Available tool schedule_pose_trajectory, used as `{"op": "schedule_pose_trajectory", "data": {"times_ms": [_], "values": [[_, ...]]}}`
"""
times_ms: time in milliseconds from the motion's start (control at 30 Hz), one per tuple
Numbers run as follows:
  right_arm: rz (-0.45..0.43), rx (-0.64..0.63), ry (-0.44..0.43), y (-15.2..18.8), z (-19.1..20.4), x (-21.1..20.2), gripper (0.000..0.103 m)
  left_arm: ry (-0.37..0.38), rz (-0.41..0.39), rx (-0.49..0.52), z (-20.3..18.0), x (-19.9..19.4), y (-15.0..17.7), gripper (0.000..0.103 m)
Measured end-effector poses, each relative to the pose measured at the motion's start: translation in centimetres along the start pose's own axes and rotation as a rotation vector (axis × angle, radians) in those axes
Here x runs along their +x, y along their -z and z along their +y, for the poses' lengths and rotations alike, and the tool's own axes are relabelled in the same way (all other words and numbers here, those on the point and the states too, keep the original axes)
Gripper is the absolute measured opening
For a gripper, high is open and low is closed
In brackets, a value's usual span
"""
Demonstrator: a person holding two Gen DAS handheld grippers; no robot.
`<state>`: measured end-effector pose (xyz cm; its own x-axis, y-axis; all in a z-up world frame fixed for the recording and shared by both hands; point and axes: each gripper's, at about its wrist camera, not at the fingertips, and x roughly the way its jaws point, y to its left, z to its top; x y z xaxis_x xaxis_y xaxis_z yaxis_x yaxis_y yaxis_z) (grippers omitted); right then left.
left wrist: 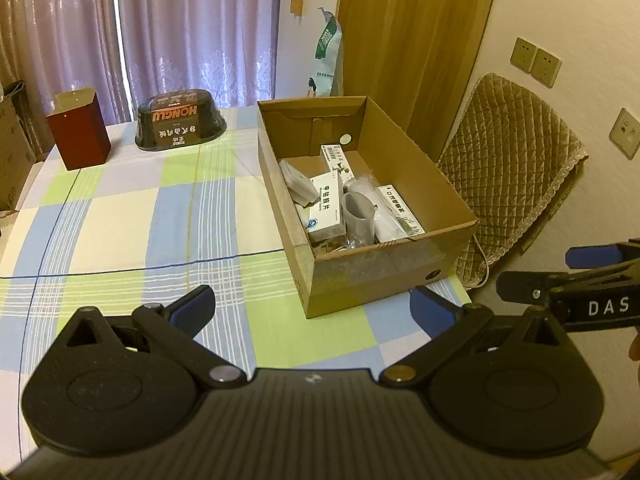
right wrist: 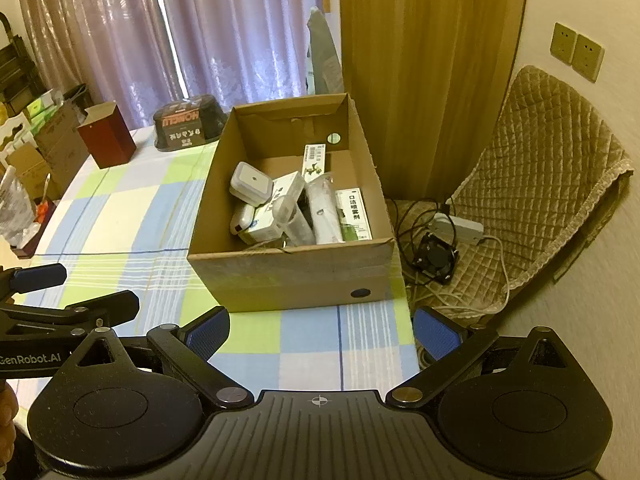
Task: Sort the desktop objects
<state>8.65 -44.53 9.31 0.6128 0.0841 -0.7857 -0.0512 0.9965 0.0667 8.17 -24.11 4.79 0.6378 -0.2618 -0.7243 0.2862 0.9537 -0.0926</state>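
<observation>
Two empty grippers held over the checked table, sorted items lying in one cardboard box.

On the table, going left to right: one dark red box, open at the top, stands at the far left; one black tub with printed lettering sits beside it near the curtain; then one open cardboard box at the right edge, holding about four white medicine cartons, one grey cup on its side, and one small grey-white square device, all piled together. The left gripper has its fingers spread wide with nothing between them; the right gripper likewise, fingers apart and empty, just short of the cardboard box. One quilted chair stands right of the table.
</observation>
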Motion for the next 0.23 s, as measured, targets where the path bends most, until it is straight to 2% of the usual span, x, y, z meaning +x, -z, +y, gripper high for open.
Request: {"op": "schedule_pose_trajectory", "data": {"times_ms": [233], "values": [[0.000, 0.003, 0.004, 0.06, -0.26, 0.00, 0.100, -0.010, -0.047, 0.036, -0.40, -0.52, 0.09, 0.102]]}}
